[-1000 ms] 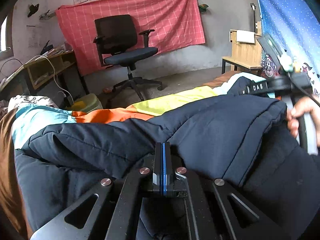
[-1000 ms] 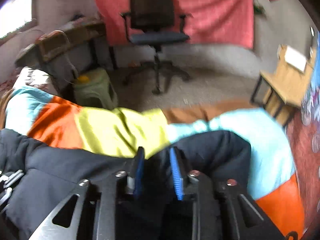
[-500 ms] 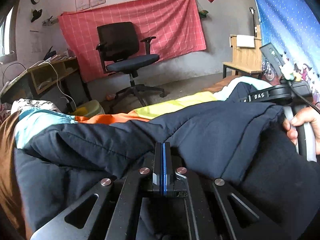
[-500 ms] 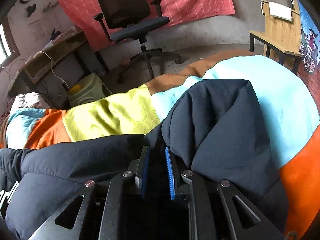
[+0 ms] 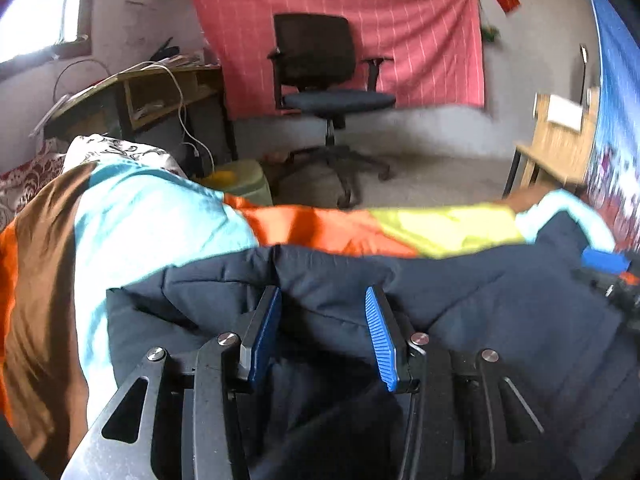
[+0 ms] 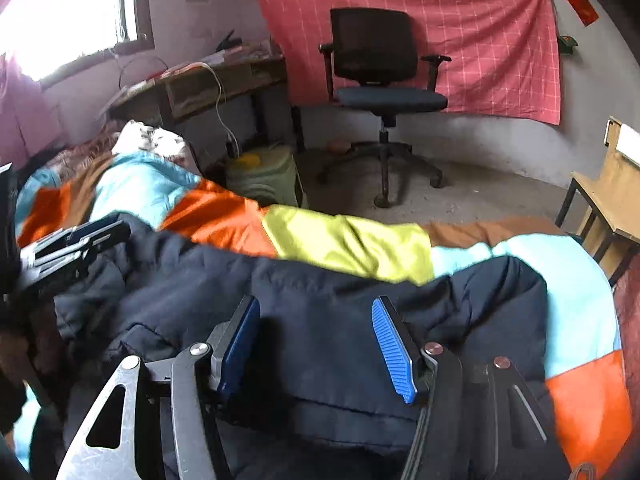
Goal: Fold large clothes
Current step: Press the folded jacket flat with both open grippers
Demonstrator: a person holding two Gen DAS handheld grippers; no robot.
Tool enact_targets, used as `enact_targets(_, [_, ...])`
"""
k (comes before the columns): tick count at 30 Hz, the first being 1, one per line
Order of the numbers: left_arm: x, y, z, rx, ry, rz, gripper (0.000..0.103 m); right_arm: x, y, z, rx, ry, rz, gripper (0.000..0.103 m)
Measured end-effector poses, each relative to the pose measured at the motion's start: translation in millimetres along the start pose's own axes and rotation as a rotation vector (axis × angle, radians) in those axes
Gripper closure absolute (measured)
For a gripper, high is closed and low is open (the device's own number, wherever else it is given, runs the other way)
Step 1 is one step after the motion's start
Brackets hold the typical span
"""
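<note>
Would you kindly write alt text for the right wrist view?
The open right gripper hovers over a dark navy padded jacket spread on a bed with a colour-block quilt. The left gripper shows at far left; an office chair stands before a red cloth.

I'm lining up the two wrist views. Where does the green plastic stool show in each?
Left wrist: green stool left of centre, behind the quilt.
Right wrist: green stool left of centre, behind the quilt.
Shared landmark: black office chair.
</note>
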State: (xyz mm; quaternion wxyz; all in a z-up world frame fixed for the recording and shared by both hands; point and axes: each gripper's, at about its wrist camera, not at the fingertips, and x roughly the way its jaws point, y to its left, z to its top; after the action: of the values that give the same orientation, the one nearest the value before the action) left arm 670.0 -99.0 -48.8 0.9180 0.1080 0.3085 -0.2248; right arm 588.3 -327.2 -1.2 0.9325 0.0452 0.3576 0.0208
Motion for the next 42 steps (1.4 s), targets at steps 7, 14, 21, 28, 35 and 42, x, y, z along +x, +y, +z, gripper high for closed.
enact_targets(7, [17,-3,-13,-0.016,0.023,0.013,0.064,18,-8,-27,0.065,-0.013,0.037,0.047])
enact_targets(14, [21,-16,-14,0.044,0.014,0.105,0.064,36,-2,-35,0.027,-0.006,-0.021,0.048])
enact_targets(21, [-44,-10,3,-0.135,-0.055,-0.069,0.052,12,-19,-28,0.073,-0.019,0.025,0.046])
enact_targets(28, [-61,-57,-16,0.066,0.019,-0.096,0.048,-26,-27,-34,0.108,-0.046,-0.042,0.044])
enact_targets(35, [-108,-59,-47,-0.079,0.057,-0.188,0.027,-75,-34,-46,0.121,-0.072,-0.056,0.023])
enact_targets(42, [-171,-59,-43,-0.154,-0.026,-0.178,0.015,-124,-28,-59,0.135,-0.098,-0.050,0.014])
